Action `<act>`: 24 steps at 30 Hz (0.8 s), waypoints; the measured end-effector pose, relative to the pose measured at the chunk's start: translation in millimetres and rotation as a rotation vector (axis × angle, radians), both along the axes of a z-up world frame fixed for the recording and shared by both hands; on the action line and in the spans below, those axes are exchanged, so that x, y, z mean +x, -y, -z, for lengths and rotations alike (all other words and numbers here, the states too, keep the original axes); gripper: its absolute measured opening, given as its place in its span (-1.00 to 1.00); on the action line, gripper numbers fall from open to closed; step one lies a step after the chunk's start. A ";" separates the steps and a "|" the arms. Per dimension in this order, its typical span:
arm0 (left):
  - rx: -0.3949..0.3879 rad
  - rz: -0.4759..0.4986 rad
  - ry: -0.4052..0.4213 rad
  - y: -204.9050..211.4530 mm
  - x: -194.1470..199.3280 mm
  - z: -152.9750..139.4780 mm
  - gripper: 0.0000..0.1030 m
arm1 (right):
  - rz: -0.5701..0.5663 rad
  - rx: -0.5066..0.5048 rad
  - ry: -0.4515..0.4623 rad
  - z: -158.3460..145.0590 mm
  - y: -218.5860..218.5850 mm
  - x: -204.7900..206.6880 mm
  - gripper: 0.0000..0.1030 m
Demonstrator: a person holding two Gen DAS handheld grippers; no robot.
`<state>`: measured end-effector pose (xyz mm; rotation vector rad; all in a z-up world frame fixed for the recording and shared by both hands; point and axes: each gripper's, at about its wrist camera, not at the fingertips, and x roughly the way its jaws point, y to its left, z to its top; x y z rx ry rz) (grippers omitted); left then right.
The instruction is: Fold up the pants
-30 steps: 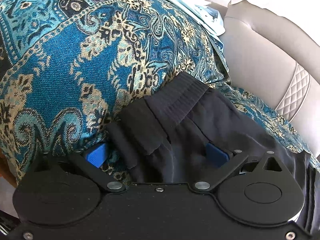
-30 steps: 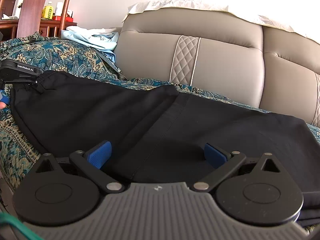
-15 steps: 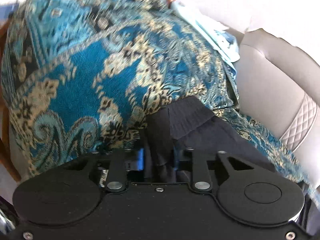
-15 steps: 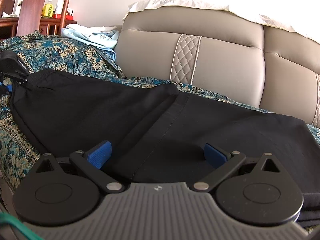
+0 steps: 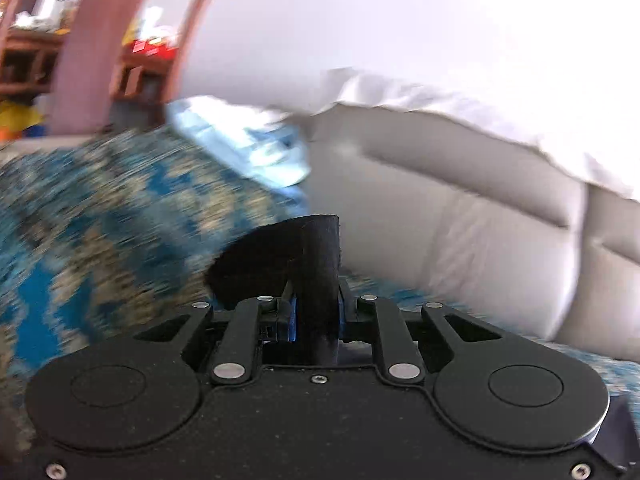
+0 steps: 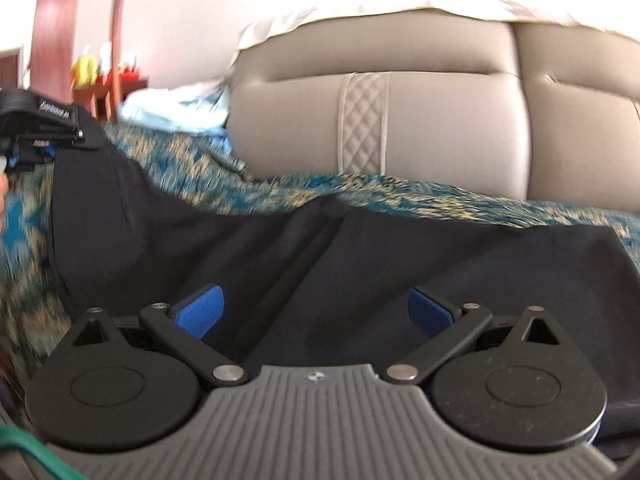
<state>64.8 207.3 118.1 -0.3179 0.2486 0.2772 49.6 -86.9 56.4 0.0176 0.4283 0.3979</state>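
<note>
Since a second ago the left tool has shut on a bunch of black cloth that then lay loose between its spread jaws, and its view has swung from the throw up toward the sofa back. Its jaws are closing the last bit, with a corner of the pants clamped between the blue pads and sticking up ahead of them, probably so that end can be carried over for a fold.

Ahead of both tools stands the grey sofa, draped with a blue patterned throw that serves as the bed for the work. Most of the pants lie spread on it, straight ahead of the right tool and running off to its left, where one end hangs lifted from the left tool.

Right tool: released, jaws wide, cloth between them but unpinched, seemingly poised to take the near edge.
</note>
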 end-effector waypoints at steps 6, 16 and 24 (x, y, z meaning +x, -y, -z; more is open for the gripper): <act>0.045 0.237 0.064 81.2 15.6 -27.8 -0.68 | 0.178 0.231 -0.088 -11.0 75.3 19.7 1.00; 0.047 0.634 -0.027 261.3 47.8 -2.3 -0.65 | 0.439 0.699 -0.168 4.1 220.3 -3.4 1.00; -0.038 0.811 -0.315 326.5 65.6 69.8 -0.06 | 0.509 0.684 -0.132 6.4 245.7 -22.3 1.00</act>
